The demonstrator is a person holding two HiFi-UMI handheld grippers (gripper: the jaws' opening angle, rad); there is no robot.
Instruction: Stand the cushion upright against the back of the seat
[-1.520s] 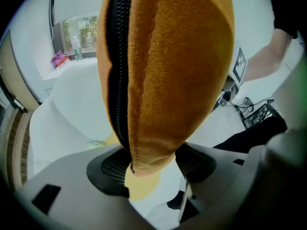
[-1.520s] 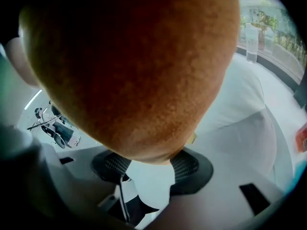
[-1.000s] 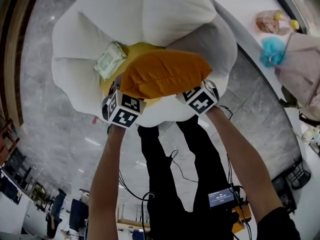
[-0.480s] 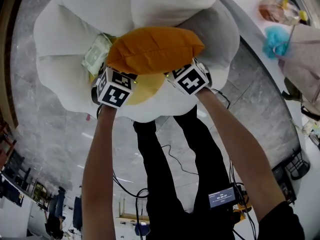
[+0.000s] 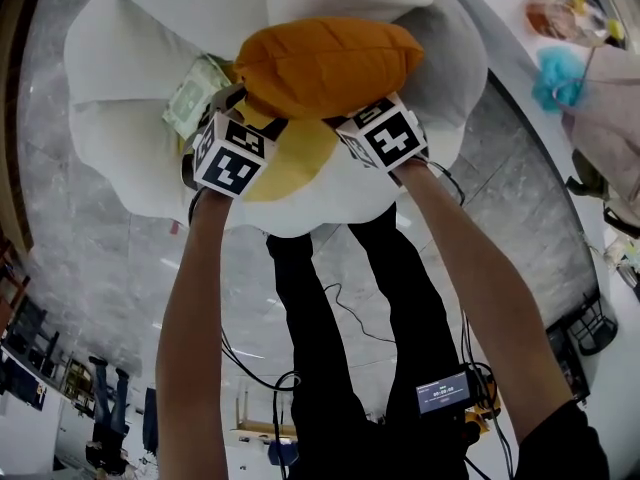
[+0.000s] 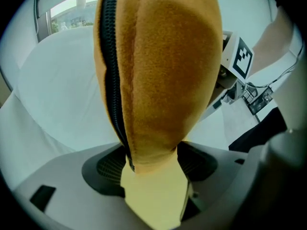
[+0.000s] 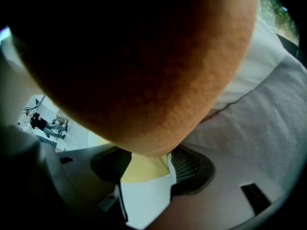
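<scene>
**Mia:** How many cushions are there?

**Ben:** Just one, an orange cushion (image 5: 325, 66). It stands up past the tips of the two grippers.

**Mia:** Who holds it?

**Ben:** Both of them. The left gripper (image 6: 151, 166) has one bottom corner between its jaws, and the pads touch it on both sides. Those jaws have just been opening a bit wider, with the corner in between. The right gripper (image 7: 149, 157) pinches the other bottom corner, and its jaws are wide too.

**Mia:** Is there anything on the cushion?

**Ben:** One black zip (image 6: 111, 71), running up from the left gripper's jaws.

**Mia:** What is under the grippers?

**Ben:** One big white seat (image 5: 130, 138) with one yellow middle (image 5: 290, 163). The yellow part lies right below both pairs of jaws. The seat's puffy white back is just behind the cushion. I can't tell if they touch.

**Mia:** Is there anything beside them?

**Ben:** One green and white packet (image 5: 197, 96), just left of the left gripper.

**Mia:** How many marker cubes are there?

**Ben:** Two, the left cube (image 5: 233, 153) and the right cube (image 5: 390, 135).
</scene>
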